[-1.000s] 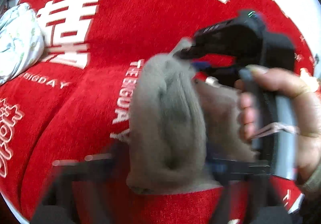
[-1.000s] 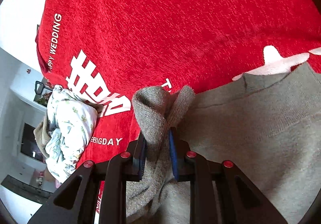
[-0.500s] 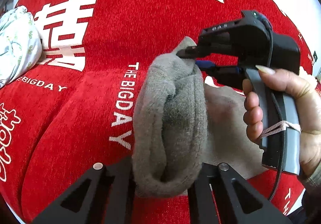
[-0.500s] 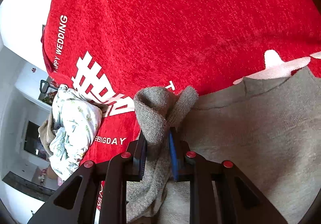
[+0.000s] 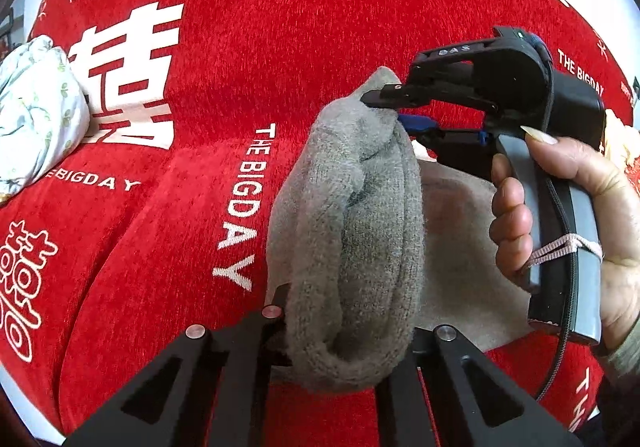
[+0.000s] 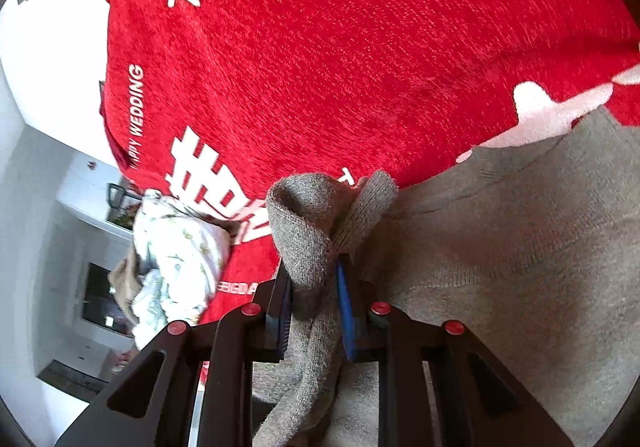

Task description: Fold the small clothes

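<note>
A grey knitted garment (image 6: 520, 267) lies partly spread on the red blanket (image 5: 208, 95), with one edge lifted into a thick rolled fold (image 5: 352, 231). My left gripper (image 5: 348, 327) is shut on the near end of that fold, which bulges over its fingers and hides the pads. In the left wrist view my right gripper (image 5: 390, 111), held by a hand (image 5: 560, 207), pinches the far end. In the right wrist view my right gripper (image 6: 312, 279) is shut on bunched grey knit between its blue pads (image 6: 345, 299).
A crumpled white floral cloth (image 5: 32, 119) sits at the blanket's left edge, also in the right wrist view as a floral bundle (image 6: 176, 259). The red blanket carries white lettering and stretches far behind the fold. Room furniture (image 6: 100, 299) shows beyond the bed.
The left gripper's fingers came in from wide apart and closed on the grey fold. Both grippers shifted with the fold held between them, and the right wrist view has rolled.
</note>
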The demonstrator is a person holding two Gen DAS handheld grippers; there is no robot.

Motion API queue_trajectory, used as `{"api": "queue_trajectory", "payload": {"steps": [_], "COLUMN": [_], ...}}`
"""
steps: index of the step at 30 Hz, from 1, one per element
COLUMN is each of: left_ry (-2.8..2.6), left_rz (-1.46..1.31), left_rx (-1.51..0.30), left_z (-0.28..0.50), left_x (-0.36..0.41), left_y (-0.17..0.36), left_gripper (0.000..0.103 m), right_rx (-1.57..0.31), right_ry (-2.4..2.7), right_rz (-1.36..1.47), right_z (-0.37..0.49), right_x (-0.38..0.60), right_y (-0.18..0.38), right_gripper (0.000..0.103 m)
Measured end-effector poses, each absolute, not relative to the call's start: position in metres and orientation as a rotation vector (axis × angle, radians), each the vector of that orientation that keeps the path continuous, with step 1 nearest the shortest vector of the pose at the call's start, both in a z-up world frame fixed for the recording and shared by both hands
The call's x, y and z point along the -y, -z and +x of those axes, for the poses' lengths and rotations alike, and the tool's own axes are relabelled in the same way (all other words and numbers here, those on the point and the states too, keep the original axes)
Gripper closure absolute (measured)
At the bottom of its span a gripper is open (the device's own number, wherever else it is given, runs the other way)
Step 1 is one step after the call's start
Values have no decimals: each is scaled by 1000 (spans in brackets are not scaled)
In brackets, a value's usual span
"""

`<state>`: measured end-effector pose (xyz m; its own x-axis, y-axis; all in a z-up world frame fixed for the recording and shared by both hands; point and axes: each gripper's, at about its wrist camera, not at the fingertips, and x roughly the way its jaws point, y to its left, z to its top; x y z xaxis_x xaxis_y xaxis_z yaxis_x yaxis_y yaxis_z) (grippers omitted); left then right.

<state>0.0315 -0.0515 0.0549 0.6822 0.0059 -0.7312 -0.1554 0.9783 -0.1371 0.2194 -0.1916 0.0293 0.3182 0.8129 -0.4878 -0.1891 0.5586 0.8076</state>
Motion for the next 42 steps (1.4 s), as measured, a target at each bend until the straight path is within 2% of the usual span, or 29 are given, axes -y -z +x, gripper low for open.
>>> {"api": "queue_trajectory", "payload": {"steps": [15,28,42], "left_ry": [-137,-76,-33], "left_rz": [-70,-18,0], "left_rx": [-862,-878,-903], "left_z": [40,52,70], "left_x": [110,166,208], "left_y": [-61,-79,-79], "left_gripper": [94,94,94], "right_rx": [-999,-940,-912], "right_ry": [-816,-768,-746], "right_rz": [783,605,576], "right_z": [227,235,248], "right_x": [243,276,314], "right_y": [-22,-65,-67], "right_gripper": [81,82,89]}}
